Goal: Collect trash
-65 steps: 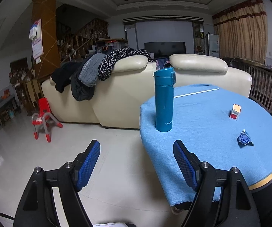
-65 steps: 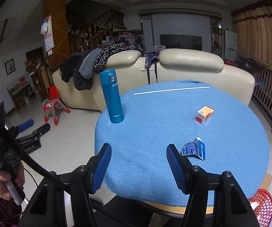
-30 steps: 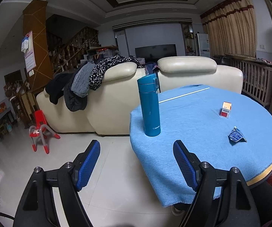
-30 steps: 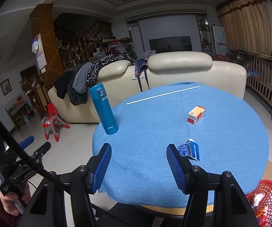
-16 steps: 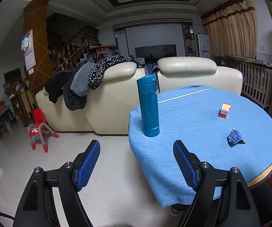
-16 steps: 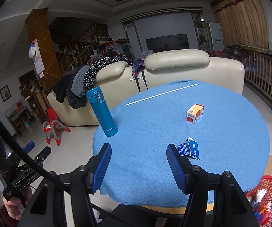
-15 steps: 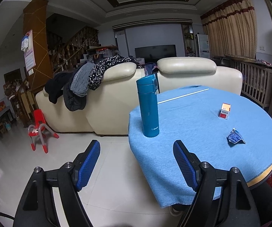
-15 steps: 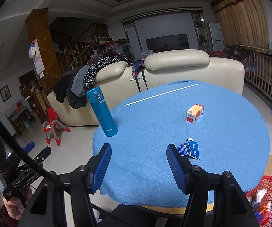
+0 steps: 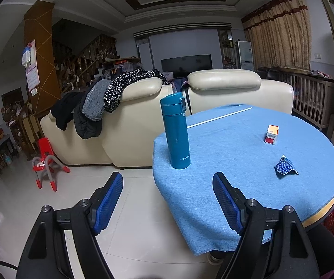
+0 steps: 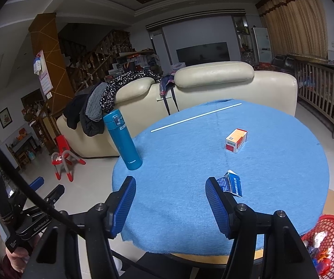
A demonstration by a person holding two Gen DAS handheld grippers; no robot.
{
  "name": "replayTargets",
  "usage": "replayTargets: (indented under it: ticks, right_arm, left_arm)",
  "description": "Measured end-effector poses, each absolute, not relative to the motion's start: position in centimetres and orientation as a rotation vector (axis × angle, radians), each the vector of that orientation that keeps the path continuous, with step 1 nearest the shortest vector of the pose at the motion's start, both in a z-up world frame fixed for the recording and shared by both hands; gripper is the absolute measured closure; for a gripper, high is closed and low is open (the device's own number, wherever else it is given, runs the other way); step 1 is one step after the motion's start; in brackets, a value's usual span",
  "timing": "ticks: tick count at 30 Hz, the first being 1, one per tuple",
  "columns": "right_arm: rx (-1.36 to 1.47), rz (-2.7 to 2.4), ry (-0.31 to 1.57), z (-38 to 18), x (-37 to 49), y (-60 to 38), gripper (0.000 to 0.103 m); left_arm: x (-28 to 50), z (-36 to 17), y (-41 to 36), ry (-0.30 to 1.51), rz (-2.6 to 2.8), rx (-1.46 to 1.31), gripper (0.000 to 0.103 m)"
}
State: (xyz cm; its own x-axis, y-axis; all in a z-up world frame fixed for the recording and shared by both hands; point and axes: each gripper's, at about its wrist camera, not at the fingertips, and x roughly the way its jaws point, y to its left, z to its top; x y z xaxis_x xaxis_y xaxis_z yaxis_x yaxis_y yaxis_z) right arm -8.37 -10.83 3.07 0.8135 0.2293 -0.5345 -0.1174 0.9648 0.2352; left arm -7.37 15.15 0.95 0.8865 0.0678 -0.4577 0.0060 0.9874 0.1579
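Observation:
A crumpled blue wrapper point(image 9: 284, 167) point(image 10: 230, 183) lies on the round table's blue cloth point(image 10: 190, 158) near the front right. Farther back lies a small orange, white and red box point(image 9: 271, 134) point(image 10: 236, 140), and a thin white stick point(image 10: 196, 117) lies at the far side. My left gripper point(image 9: 167, 181) hangs open off the table's left edge, holding nothing. My right gripper point(image 10: 170, 182) is open over the near edge, with its right fingertip just left of the wrapper and not touching it.
A tall teal flask point(image 9: 176, 131) point(image 10: 123, 139) stands at the table's left edge. A red mesh basket point(image 10: 325, 244) with scraps sits on the floor at the lower right. A cream sofa point(image 9: 132, 127) stands behind the table, and a red stool point(image 9: 46, 162) stands on the tiled floor at left.
Since the earliest frames both grippers have drawn back from the table, bringing the red basket into view. Over the last half second nothing has moved, and both stay open.

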Motion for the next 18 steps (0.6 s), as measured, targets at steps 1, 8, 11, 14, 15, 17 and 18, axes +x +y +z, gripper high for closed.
replayTargets:
  ticks: [1,8,11,14,15,17,18]
  right_arm:
    - [0.189,0.185,0.593,3.1,-8.4,-10.8,0.037]
    - [0.189,0.159,0.606,2.3,-7.8,-12.2,0.036]
    - [0.218,0.141,0.631,1.4,-7.2,-13.7,0.036]
    - [0.241,0.115,0.642,0.7,-6.8,-15.4,0.036]
    - [0.252,0.104,0.643,0.4,-6.7,-16.1,0.036]
    - [0.275,0.083,0.649,-0.1,-6.5,-17.5,0.036]
    - [0.29,0.071,0.653,-0.5,-6.4,-18.3,0.036]
  left_arm:
    - [-7.2,0.9,15.1,0.486,0.03,0.152,0.023]
    - [-5.8,-0.2,13.3,0.538,0.0,0.168,0.023]
    - [-4.9,-0.6,12.2,0.561,-0.028,0.176,0.023]
    - [-3.6,-1.1,11.1,0.584,-0.04,0.197,0.023]
    - [-3.4,-1.4,10.8,0.59,-0.041,0.202,0.023]
    - [-2.5,-1.8,10.1,0.607,-0.054,0.212,0.023]
    - [-2.0,-2.1,9.8,0.616,-0.061,0.217,0.023]
